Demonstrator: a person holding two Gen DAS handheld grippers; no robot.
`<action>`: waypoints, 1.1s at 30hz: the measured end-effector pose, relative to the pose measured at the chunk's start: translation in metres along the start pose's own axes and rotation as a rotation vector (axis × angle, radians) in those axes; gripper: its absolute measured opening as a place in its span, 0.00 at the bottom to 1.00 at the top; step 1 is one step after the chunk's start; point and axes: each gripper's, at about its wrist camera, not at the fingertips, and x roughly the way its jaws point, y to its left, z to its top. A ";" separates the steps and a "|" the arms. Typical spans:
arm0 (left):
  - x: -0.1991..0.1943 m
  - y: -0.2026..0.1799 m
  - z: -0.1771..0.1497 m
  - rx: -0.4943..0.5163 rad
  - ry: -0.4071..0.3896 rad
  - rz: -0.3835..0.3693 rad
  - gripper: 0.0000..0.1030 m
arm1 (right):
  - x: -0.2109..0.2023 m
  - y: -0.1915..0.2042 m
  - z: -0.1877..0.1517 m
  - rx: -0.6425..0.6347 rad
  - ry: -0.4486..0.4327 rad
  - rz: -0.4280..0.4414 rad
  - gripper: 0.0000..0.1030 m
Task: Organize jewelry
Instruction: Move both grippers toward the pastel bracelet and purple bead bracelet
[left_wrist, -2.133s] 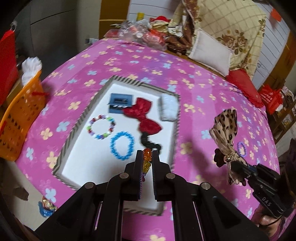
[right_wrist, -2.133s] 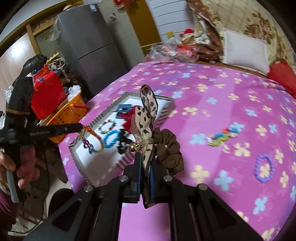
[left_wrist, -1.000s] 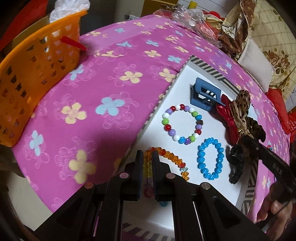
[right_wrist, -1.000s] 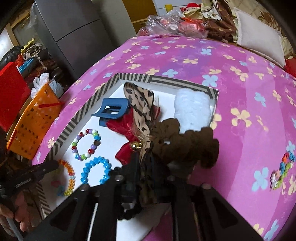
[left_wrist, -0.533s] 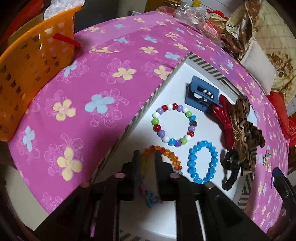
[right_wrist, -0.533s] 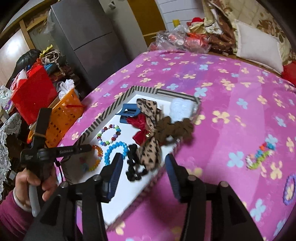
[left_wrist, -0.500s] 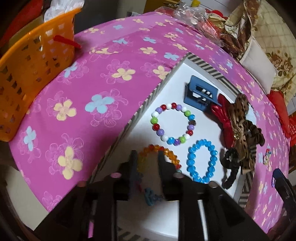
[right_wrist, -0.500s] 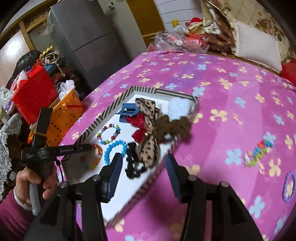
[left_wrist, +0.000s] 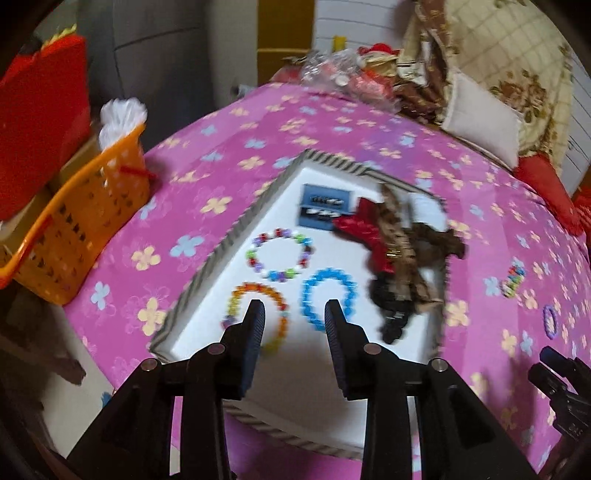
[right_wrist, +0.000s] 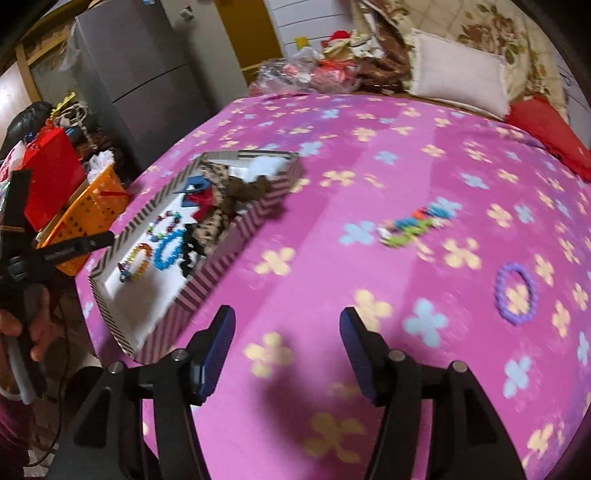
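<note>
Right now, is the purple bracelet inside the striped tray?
No, the purple bracelet lies on the pink flowered cover, well apart from the striped tray.

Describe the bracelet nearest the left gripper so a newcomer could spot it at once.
Find the striped-rim tray on the pink flowered bedspread. Three bead bracelets lie on its white floor; take the one at the near corner, the orange-and-yellow bracelet. Its neighbours are a plain blue bracelet and a multicoloured bracelet.

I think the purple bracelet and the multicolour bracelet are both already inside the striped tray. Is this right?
Not right. In the right wrist view the purple bracelet and the multicolour bracelet both lie on the pink flowered cloth, outside the striped tray.
</note>
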 end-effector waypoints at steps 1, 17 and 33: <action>-0.004 -0.009 -0.002 0.015 -0.008 -0.005 0.26 | -0.006 -0.007 -0.003 0.008 -0.007 -0.013 0.60; -0.024 -0.126 -0.021 0.182 -0.058 -0.078 0.26 | -0.072 -0.090 -0.028 0.102 -0.110 -0.176 0.66; 0.016 -0.195 -0.027 0.190 0.075 -0.219 0.26 | -0.072 -0.165 -0.050 0.215 -0.076 -0.257 0.66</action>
